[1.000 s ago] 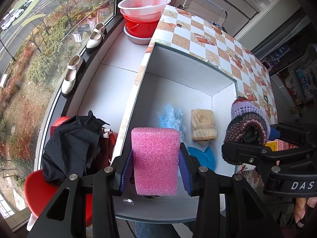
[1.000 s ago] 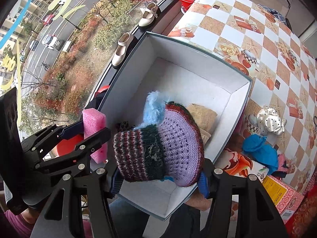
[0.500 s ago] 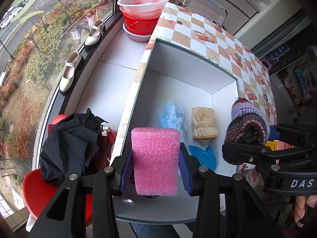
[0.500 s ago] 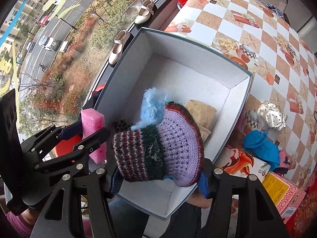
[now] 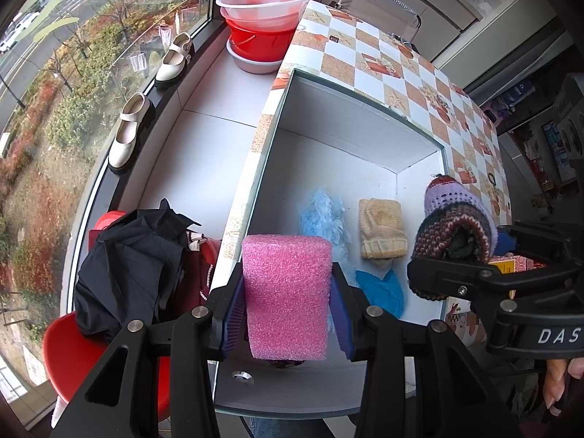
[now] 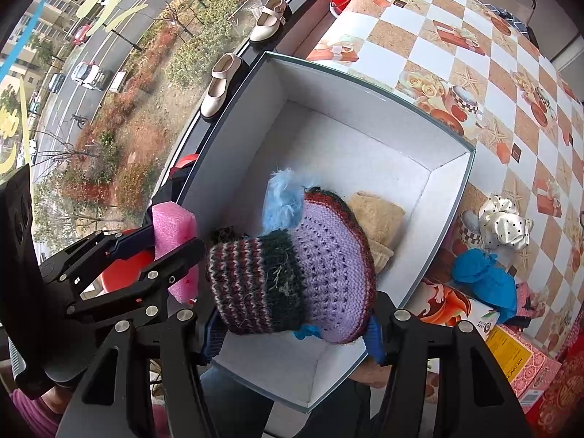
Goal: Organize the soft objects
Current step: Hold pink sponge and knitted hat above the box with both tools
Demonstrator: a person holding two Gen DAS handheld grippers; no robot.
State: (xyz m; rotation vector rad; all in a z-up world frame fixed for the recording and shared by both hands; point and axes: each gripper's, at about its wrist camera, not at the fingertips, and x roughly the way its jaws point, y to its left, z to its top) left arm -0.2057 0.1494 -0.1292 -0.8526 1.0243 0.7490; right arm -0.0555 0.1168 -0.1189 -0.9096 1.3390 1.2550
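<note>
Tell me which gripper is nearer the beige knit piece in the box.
Right. The right gripper, holding the knit hat, hovers beside the beige knit piece; the left gripper, holding the pink sponge, hangs farther off.

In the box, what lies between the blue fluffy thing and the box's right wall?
A beige knitted item lies there on the box floor, seen in the left wrist view.

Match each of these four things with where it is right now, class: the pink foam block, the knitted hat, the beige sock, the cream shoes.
Things:
1. pink foam block
2. knitted hat
3. beige sock
4. cream shoes

Places:
A. lying on the floor of the white box
B. on the window ledge
C. clamped in the right tool
D. clamped in the left tool

Pairs: 1-D, 2-C, 3-A, 4-B
</note>
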